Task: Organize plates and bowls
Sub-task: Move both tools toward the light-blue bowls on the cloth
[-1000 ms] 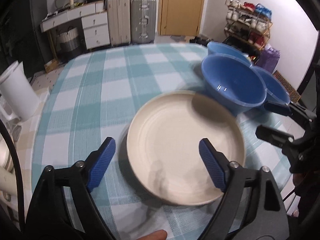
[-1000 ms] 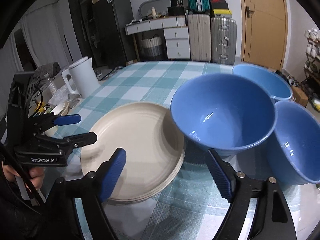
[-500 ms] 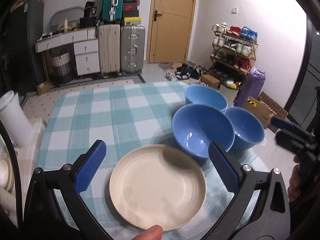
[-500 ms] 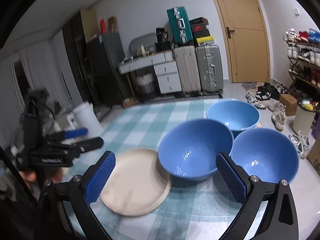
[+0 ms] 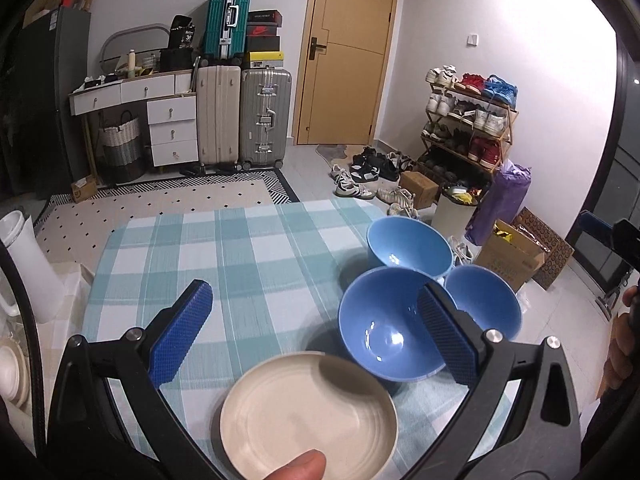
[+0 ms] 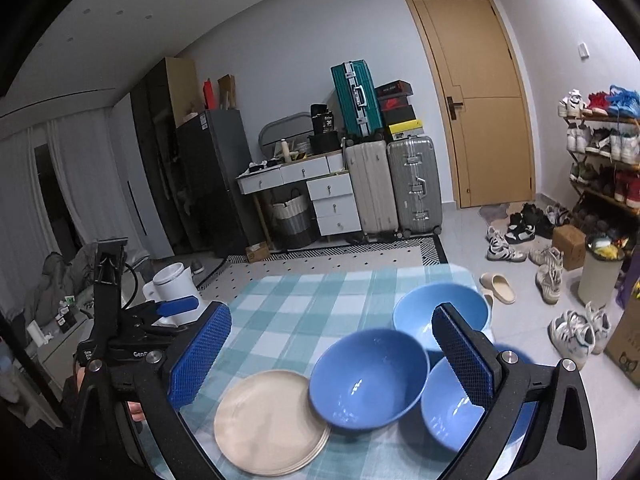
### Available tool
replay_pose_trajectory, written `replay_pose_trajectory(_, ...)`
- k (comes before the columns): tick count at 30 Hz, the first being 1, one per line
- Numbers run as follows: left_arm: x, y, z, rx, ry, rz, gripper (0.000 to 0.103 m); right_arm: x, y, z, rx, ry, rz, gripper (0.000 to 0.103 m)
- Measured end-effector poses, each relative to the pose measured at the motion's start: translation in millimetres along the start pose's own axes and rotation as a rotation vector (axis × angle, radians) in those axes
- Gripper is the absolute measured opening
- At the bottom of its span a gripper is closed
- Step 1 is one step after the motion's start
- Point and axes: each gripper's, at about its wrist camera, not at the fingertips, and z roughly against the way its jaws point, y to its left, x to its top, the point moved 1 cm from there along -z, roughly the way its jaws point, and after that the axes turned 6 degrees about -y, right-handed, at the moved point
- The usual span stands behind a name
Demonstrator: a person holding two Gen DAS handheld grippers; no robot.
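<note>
A stack of cream plates (image 5: 308, 416) (image 6: 270, 420) lies on the checked tablecloth (image 5: 224, 264) at the near edge. Three blue bowls stand to its right: a middle bowl (image 5: 384, 336) (image 6: 366, 376) that leans on the plates' rim, a far bowl (image 5: 410, 242) (image 6: 436, 312) and a right bowl (image 5: 486, 302) (image 6: 452, 408). My left gripper (image 5: 316, 332) is open and empty, raised above the plates. My right gripper (image 6: 332, 356) is open and empty, high above the middle bowl. The left gripper also shows in the right wrist view (image 6: 168, 312).
A white kettle (image 6: 172, 284) (image 5: 28, 264) stands off the table's left side. White dishes (image 5: 12, 372) sit low at the far left. Suitcases, drawers, a door and a shoe rack (image 5: 468, 128) line the room behind.
Both grippers have risen and pulled back from the table, so the plates and bowls look smaller and lower. The dishes have not moved. Both grippers stay open.
</note>
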Motion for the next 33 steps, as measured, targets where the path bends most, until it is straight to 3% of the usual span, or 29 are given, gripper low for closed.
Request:
replay_pose_trajectory(13,26,-17,-85,-0.013,0.074,-0.015,0.102,30,-48,-38,-0.052,0.023,-0.043,0.102)
replay_pose_trajectory(23,40,-39,-140,-0.012,0.106,-0.038,0.102,59,-100,-53,-0.149,-0.029,-0.104,0.102)
replay_pose_trajectory(33,36,-53,-187,-0.004,0.163,-0.048,0.102,35,-158,-94,-0.194,0.083,-0.187,0.102)
